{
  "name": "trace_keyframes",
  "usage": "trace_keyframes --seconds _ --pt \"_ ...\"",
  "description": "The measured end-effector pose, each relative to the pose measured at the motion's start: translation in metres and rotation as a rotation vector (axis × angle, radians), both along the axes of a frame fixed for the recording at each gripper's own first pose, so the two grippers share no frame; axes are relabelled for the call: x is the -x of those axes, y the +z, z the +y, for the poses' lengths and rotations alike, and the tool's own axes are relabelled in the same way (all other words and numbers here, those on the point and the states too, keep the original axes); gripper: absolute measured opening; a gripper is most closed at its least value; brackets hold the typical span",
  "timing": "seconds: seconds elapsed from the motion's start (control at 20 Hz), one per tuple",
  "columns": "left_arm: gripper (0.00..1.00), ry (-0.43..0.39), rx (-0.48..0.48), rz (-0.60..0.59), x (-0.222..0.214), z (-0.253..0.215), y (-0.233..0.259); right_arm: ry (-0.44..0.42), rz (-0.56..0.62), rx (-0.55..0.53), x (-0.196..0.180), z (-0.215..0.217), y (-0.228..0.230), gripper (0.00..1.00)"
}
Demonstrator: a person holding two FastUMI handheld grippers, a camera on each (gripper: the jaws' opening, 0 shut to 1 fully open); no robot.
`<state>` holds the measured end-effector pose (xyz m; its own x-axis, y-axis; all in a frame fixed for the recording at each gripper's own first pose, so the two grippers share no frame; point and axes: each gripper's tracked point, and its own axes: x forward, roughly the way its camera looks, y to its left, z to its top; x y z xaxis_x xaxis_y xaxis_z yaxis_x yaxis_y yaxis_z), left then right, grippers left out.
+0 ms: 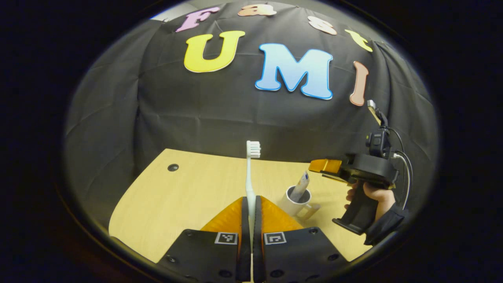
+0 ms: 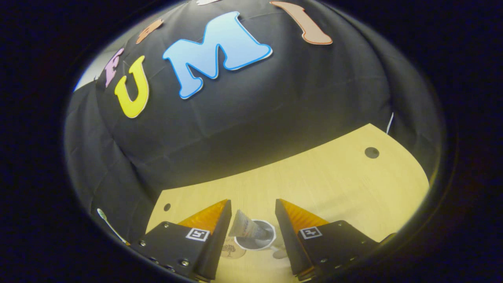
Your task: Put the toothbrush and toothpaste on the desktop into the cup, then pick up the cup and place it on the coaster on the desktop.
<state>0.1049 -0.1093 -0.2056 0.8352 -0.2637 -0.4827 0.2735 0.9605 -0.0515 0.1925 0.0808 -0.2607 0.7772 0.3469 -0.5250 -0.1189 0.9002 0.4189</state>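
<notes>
My left gripper [image 1: 250, 199] is shut on the handle of a white toothbrush [image 1: 250, 173], which stands upright above the desk with its bristles on top. To its right a white cup [image 1: 295, 202] stands on the wooden desk [image 1: 184, 196] with the toothpaste tube [image 1: 302, 183] leaning inside it. A hand holds my right gripper [image 1: 326, 168] just above and right of the cup. In the right gripper view, my right gripper [image 2: 252, 203] is open, and the cup [image 2: 262, 239] and toothpaste [image 2: 243, 226] lie below its gap. The toothbrush [image 2: 108, 225] shows at far left. A round coaster [image 2: 232, 250] lies left of the cup.
The black cloth wall closes off the back of the desk. Cable holes sit in the desktop [image 1: 173, 167] [image 2: 371, 152]. Bare wood stretches left of the toothbrush and right of the cup.
</notes>
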Motion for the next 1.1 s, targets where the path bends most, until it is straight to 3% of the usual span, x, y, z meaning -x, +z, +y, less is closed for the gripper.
trace_keyframes --seconds 0.3,0.35,0.4,1.1 --pt "0.1 -0.043 -0.006 -0.038 0.005 -0.014 0.011 -0.012 -0.042 0.011 0.009 -0.017 0.018 0.68" --pt "0.1 -0.049 -0.007 -0.041 0.005 -0.018 0.012 -0.011 -0.044 0.018 0.012 -0.019 0.019 0.63" --pt "0.1 -0.056 -0.006 -0.045 0.005 -0.022 0.012 -0.009 -0.044 0.021 0.014 -0.022 0.019 0.68" --pt "0.1 -0.203 -0.026 -0.123 -0.015 -0.083 0.015 -0.065 0.021 0.084 0.05 -0.076 -0.004 0.68"
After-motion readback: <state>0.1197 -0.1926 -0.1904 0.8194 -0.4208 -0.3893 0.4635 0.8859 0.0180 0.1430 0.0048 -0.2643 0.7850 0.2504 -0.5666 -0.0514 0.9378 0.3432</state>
